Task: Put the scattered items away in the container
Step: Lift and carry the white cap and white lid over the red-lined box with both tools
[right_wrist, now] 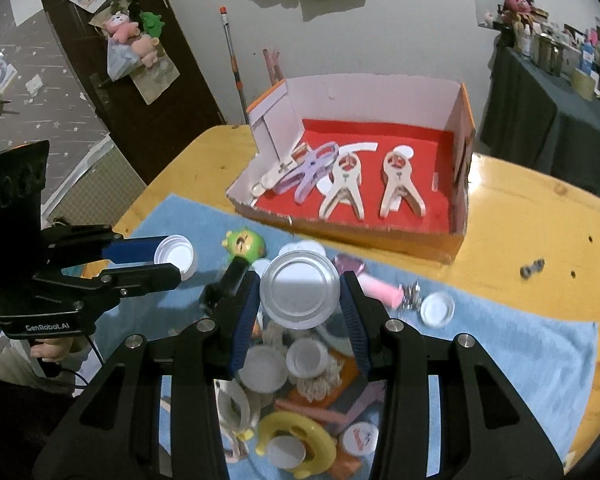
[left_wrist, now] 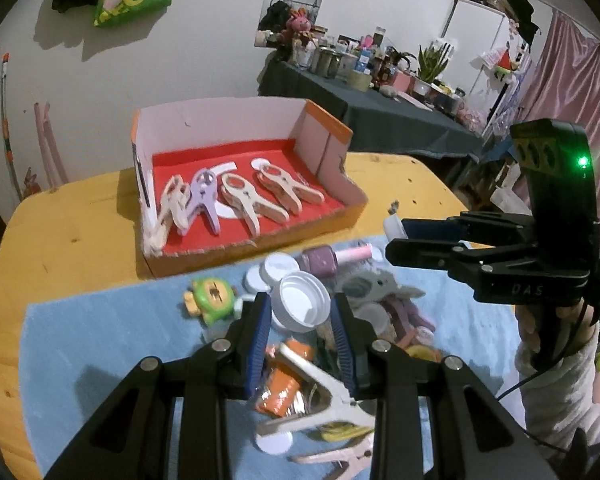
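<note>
Over the blue towel (left_wrist: 99,340), gripped a white cap (left_wrist: 300,312) in the left gripper (left_wrist: 301,304), blue pads pressed to its rim on both sides, open face up. Alongside, clamped a round metal lid (right_wrist: 299,294) in the right gripper (right_wrist: 300,280), jaws closed on its edges. Held both clear of the heap below: a green toy (left_wrist: 209,300), a nail polish bottle (left_wrist: 332,258), a cream clip (left_wrist: 320,396), more white caps, a yellow ring (right_wrist: 300,436), all lying loose and overlapping on the towel. Beyond the towel, on the yellow wooden table (left_wrist: 67,232), found the cardboard box (left_wrist: 219,120), red-floored, with four clips inside: three cream and one purple (left_wrist: 205,196), laid roughly side by side.
</note>
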The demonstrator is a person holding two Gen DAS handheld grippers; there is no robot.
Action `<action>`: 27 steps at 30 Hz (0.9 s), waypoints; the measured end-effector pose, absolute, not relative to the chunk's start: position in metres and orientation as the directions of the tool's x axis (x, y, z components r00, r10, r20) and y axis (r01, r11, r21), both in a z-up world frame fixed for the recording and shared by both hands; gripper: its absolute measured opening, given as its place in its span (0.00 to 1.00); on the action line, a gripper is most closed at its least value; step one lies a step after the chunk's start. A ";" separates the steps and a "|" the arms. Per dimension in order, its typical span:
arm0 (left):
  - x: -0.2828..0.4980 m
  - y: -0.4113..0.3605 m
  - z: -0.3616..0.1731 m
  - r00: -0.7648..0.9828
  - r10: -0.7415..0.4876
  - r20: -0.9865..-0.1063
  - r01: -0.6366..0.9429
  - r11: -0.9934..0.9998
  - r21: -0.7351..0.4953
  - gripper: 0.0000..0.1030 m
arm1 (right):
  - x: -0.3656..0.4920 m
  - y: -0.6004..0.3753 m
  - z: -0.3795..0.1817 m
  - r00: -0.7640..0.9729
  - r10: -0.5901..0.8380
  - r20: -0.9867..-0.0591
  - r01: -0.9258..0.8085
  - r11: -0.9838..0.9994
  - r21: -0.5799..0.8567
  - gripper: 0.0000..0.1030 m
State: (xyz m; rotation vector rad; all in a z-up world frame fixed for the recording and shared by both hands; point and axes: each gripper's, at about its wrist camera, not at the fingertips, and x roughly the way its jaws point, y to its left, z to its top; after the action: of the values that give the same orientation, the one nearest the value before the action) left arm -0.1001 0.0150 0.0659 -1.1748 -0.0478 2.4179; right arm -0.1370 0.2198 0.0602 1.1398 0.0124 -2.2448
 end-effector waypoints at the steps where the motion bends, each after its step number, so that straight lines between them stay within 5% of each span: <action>1: -0.103 0.015 0.068 -0.540 0.405 -0.738 -0.377 -0.900 -0.218 0.32 | -0.142 0.219 0.062 -0.443 -0.513 -0.735 0.522 -0.814 0.254 0.38; 27: -0.302 0.049 0.064 -0.572 0.366 -0.734 -0.276 -0.929 -0.248 0.32 | -0.327 0.196 0.048 -0.414 -0.317 -0.854 0.376 -0.913 0.157 0.38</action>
State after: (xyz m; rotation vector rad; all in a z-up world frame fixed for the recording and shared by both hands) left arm -0.3016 0.0489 0.0637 -1.2014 -0.1496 2.4995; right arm -0.3272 0.1958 0.0478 1.3952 0.0822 -2.3413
